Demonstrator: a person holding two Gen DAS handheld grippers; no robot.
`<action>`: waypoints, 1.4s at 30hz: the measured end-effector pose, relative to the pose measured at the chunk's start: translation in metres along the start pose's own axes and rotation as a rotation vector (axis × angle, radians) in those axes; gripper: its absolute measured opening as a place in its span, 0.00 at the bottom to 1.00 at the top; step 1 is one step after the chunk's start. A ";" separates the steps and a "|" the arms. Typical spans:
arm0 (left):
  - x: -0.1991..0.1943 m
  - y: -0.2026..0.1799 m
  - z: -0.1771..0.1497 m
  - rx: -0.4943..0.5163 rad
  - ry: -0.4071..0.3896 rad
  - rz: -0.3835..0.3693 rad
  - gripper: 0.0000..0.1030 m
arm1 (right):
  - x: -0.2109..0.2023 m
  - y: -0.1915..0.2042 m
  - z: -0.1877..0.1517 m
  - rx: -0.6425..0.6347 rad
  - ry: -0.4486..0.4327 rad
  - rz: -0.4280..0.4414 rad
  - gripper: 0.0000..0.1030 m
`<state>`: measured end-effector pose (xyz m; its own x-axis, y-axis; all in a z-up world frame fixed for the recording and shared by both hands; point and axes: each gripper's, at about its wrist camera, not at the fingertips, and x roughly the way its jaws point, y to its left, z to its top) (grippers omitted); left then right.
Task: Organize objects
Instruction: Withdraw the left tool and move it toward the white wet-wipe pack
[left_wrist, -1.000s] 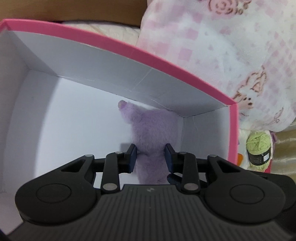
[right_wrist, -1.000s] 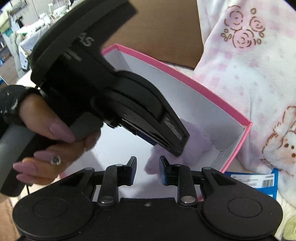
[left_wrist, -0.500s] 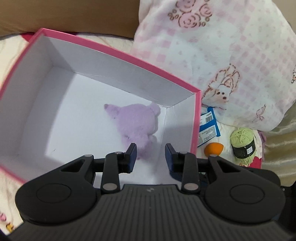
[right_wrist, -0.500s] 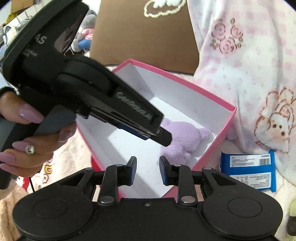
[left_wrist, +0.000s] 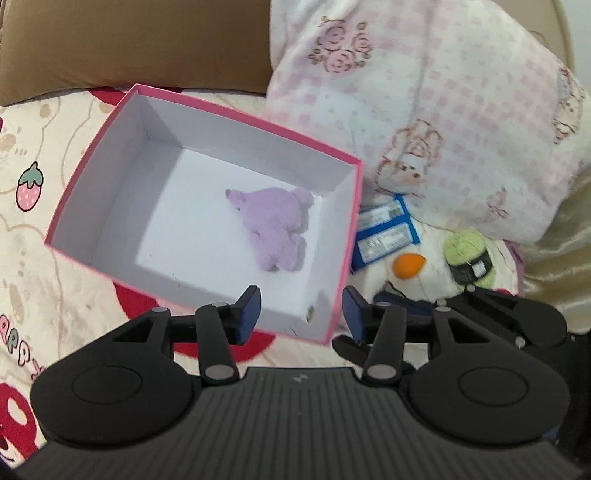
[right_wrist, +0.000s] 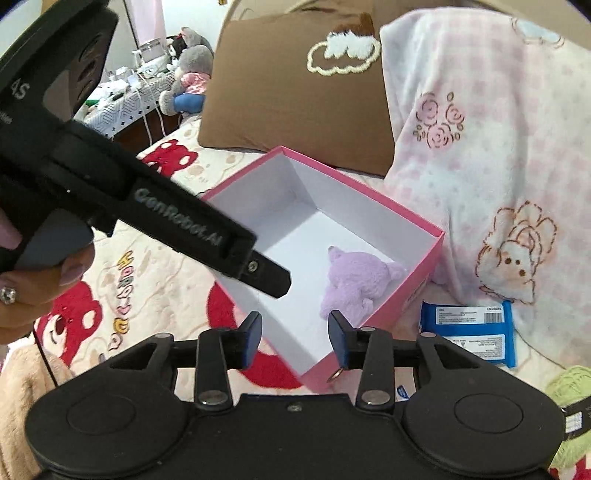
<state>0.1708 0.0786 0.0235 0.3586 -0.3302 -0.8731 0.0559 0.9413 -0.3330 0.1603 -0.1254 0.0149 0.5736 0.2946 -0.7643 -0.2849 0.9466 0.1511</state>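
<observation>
Left wrist view: the bed cover (left_wrist: 48, 229) now fills the left of the frame, where a second ago the inside of the pink box (left_wrist: 354, 236) filled nearly all of it, so the left gripper (left_wrist: 301, 314) has pulled up and back out of the box. The box sits on the cover beside the pink blanket (left_wrist: 443, 122). The purple plush toy (left_wrist: 275, 225) lies released on the box floor, near the right wall and the far right corner, touching neither tool. Outside the box's right wall the items not yet sorted lie on the bed: the blue packets (left_wrist: 388, 230), the green yarn ball (left_wrist: 467, 254) and, smallest, the orange sponge (left_wrist: 408, 264).

The left gripper's jaws stand wide apart and empty above the near right corner of the box. The right gripper (right_wrist: 295, 336) is likewise spread and empty over the near wall. Judging from this, one placement is done, and a piece to the right of the box is probably next.
</observation>
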 end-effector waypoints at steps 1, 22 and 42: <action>-0.006 -0.002 -0.003 0.007 0.002 -0.003 0.47 | -0.011 0.003 0.000 -0.003 -0.004 -0.001 0.46; -0.062 -0.058 -0.055 0.141 0.031 -0.017 0.59 | -0.130 -0.001 -0.040 -0.076 -0.039 -0.025 0.78; -0.041 -0.110 -0.099 0.265 0.006 -0.098 0.66 | -0.165 -0.009 -0.109 -0.153 -0.069 -0.070 0.78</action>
<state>0.0575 -0.0183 0.0605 0.3336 -0.4203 -0.8438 0.3317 0.8902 -0.3123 -0.0154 -0.1971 0.0712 0.6460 0.2425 -0.7238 -0.3530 0.9356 -0.0017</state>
